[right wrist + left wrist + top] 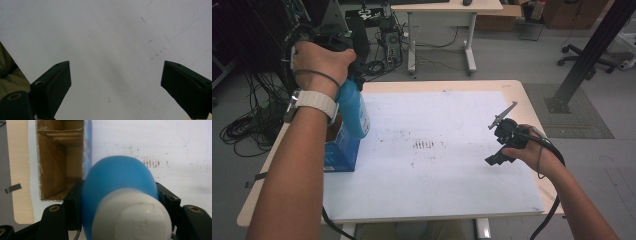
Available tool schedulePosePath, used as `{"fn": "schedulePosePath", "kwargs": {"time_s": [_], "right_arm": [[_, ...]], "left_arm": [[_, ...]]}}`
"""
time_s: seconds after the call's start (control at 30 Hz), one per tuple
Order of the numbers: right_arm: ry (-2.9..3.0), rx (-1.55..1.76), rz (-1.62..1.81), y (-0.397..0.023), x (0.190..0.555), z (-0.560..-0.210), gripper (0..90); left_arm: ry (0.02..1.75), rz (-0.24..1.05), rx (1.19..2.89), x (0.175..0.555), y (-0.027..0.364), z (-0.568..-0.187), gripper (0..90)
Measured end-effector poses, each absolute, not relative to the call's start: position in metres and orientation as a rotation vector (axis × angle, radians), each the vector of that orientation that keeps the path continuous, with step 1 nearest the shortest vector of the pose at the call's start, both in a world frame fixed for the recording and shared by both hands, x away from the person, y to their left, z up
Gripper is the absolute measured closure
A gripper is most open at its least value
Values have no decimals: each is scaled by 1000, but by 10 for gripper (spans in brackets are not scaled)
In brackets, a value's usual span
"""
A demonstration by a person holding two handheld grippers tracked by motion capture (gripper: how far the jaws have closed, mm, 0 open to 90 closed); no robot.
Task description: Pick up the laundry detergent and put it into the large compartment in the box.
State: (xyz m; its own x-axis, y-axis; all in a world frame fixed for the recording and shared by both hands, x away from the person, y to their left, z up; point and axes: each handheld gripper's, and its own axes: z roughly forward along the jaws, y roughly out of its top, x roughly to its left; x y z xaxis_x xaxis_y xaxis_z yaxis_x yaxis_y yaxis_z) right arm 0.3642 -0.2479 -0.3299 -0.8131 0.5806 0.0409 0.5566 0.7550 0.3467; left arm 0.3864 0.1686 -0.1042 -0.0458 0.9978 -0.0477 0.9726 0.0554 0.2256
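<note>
A blue bottle point(353, 112) with a white cap point(132, 217) hangs in the air over the table's left side, held by my left gripper point(120, 195), whose black jaws press on both its sides. Below it stands an open cardboard box point(60, 160) with a blue outside point(341, 152); the bottle's lower end is above the box's opening. My right gripper point(116, 82) is open over the white board point(437, 150) at the right, nothing between its jaws. In the high view the right gripper point(504, 140) sits in the hand near the board's right edge.
Dark smudges point(423, 145) mark the middle of the board. The table's wooden edge point(522, 92) runs round the board. Beyond the table are cables point(247, 130), another desk point(447, 10), an office chair point(587, 55) and a black post point(584, 60).
</note>
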Motion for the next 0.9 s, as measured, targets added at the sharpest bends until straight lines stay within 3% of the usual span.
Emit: {"fn": "schedulePosePath", "kwargs": {"time_s": [0.9], "right_arm": [[2879,962,527,-245,372,-333,95]], "left_arm": [[2170,219,1960,390,225,-91,375]]}}
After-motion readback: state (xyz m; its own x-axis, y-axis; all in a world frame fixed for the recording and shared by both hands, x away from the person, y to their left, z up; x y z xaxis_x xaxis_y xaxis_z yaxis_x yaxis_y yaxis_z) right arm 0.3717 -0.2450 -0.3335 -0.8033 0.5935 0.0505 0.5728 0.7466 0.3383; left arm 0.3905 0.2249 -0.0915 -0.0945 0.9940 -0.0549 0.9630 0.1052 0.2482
